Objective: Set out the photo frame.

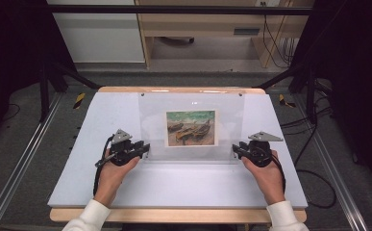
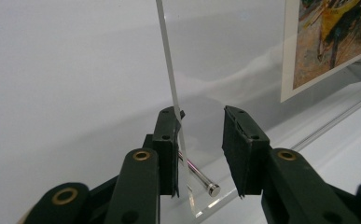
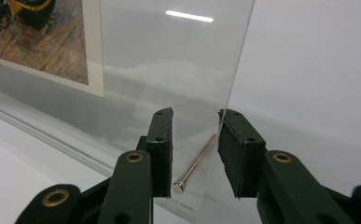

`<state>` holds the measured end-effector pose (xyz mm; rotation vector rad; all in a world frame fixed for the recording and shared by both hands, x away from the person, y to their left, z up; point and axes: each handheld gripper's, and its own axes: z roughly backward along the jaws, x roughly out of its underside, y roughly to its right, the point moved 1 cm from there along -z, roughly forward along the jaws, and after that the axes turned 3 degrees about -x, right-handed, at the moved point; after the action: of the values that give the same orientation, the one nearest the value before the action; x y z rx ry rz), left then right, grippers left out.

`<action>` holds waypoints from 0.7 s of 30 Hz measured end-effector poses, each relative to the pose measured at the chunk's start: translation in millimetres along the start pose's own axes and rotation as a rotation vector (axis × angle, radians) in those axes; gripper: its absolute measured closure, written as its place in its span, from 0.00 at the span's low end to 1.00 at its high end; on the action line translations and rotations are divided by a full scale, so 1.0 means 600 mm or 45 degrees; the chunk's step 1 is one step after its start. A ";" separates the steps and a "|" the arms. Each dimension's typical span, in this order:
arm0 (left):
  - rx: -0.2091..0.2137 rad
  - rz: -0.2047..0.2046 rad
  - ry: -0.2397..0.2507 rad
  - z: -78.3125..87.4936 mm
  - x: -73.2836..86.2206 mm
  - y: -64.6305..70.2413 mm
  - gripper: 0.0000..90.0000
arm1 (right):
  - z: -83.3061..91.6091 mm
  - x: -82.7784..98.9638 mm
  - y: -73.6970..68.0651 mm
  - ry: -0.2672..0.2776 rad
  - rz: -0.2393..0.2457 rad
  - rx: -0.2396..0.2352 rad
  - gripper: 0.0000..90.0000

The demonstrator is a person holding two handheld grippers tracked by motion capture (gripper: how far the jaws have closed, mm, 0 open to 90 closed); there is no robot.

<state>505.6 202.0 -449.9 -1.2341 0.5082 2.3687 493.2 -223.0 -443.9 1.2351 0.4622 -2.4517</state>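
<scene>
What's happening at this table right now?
A person is handling a clear acrylic picture frame that stands on the white table, with a hand-held gripper at each lower corner. The left hand-held gripper has the frame's edge and a metal pin between its jaws, one pad against the sheet. The right hand-held gripper straddles the other corner and its pin. Whether either one really clamps is unclear. A print of boats sits in the frame.

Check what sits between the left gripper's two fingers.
In the left gripper view, the acrylic frame's lower corner edge and a metal pin stand between the left gripper's fingers, against the left one.
</scene>
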 end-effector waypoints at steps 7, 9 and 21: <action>0.000 0.002 -0.007 0.001 0.000 0.001 0.73 | 0.001 0.002 -0.001 -0.002 0.002 -0.003 0.74; 0.002 0.007 -0.004 0.001 0.001 0.001 0.73 | 0.002 0.002 -0.001 -0.002 -0.002 -0.005 0.74; 0.011 0.006 -0.009 0.003 0.004 0.001 0.74 | 0.003 0.005 -0.003 -0.011 0.011 0.000 0.74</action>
<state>502.9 203.2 -450.7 -1.2215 0.5189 2.3720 489.4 -223.0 -444.9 1.2237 0.4533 -2.4494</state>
